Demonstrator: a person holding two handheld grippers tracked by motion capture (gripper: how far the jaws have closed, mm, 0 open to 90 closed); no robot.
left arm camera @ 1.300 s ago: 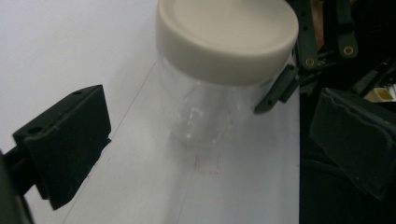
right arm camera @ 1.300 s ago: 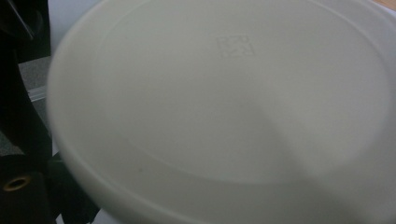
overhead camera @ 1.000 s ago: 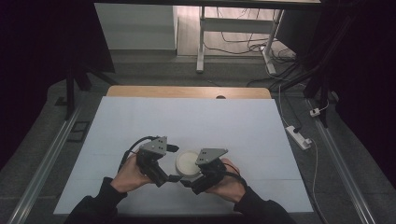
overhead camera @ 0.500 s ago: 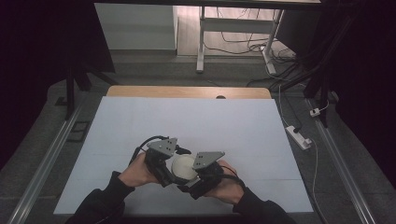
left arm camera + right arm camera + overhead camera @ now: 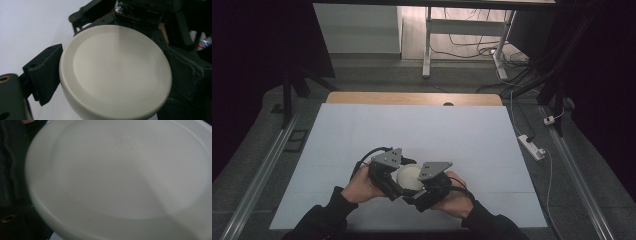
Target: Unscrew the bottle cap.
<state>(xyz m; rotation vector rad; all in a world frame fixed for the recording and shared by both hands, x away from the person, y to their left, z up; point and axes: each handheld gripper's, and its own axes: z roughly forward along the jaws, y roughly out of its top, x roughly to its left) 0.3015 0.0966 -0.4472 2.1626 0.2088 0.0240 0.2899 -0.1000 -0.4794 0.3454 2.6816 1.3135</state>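
Round off-white plastic lid (image 5: 115, 72): clamped between left gripper (image 5: 388, 176) jaws; right gripper (image 5: 426, 189) alongside, jaw state indeterminable. Raised above white bench (image 5: 412, 130). Status: judged mid-task, placement pending.

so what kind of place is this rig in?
Looks like a lab or recording workspace, not a home. A table under a plain white sheet, bare desk legs with loose cables behind it, a power strip on grey carpet, dark surrounds. Both grippers close around one white round lid.
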